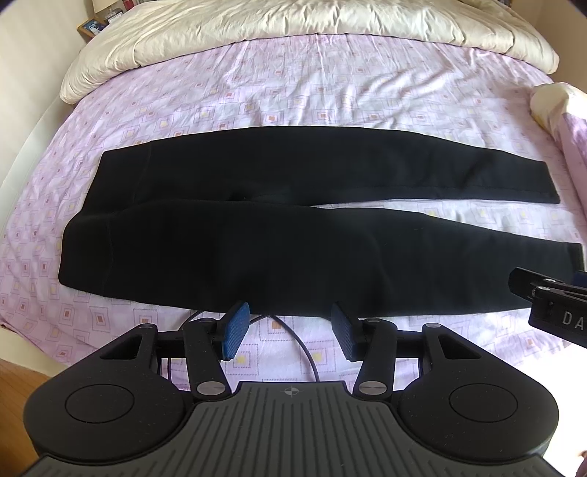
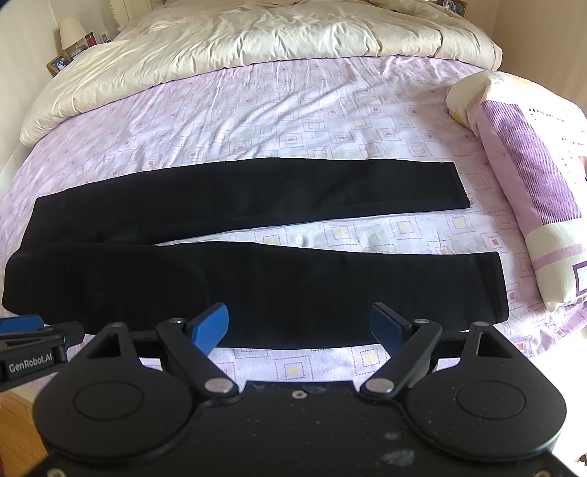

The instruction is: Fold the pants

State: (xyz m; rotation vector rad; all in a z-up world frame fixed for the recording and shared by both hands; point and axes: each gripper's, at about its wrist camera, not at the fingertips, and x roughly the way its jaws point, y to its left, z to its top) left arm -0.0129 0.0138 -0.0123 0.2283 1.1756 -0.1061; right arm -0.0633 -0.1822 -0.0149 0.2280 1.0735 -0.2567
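Note:
Black pants (image 1: 279,220) lie flat on the pink patterned bed sheet (image 1: 293,95), waistband to the left, both legs stretched to the right with a gap between them. They also show in the right wrist view (image 2: 256,279). My left gripper (image 1: 290,335) is open and empty, just short of the near leg's front edge. My right gripper (image 2: 299,328) is open and empty, at the front edge of the near leg close to its cuff. Its body shows at the right edge of the left wrist view (image 1: 554,304).
A cream duvet (image 2: 256,40) is bunched at the far end of the bed. A purple and cream pillow (image 2: 532,176) lies at the right. A black cable (image 1: 304,352) runs over the sheet under my left gripper. A nightstand with a lamp (image 2: 71,33) stands far left.

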